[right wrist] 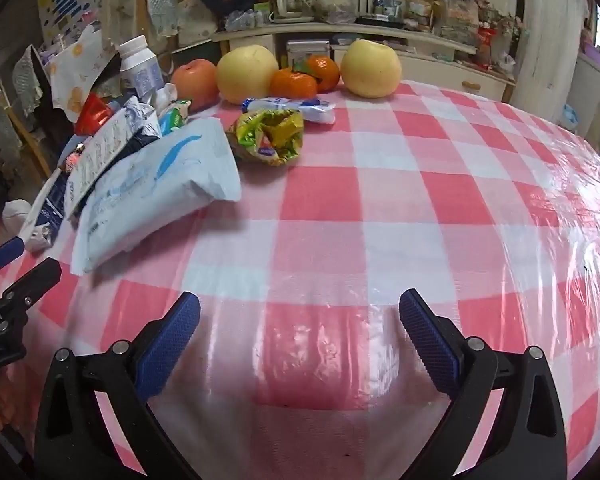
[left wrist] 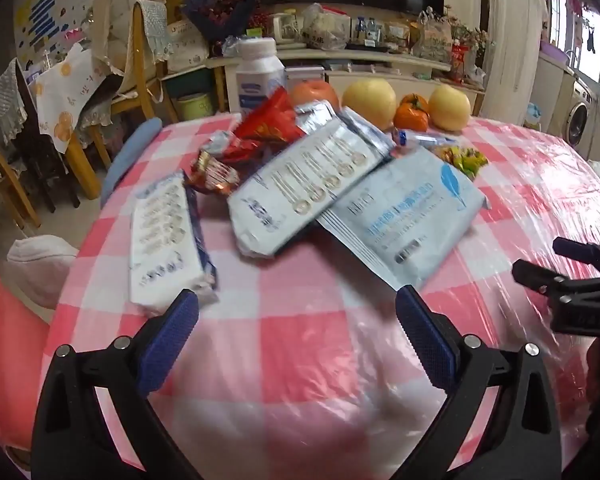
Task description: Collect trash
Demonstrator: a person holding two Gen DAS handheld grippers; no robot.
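Left tongs (left wrist: 296, 312) gape empty, wrappers (left wrist: 300, 184) just ahead; right tongs (right wrist: 300, 316) gape empty, blue pack (right wrist: 156, 188) ahead-left.

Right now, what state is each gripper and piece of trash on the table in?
Left gripper: open, empty.
Right gripper: open, empty.
Light blue pouch: flat, under another pack.
Green wrapper: torn open, crumpled.
Red wrapper: crumpled.
White bottle: upright, capped.
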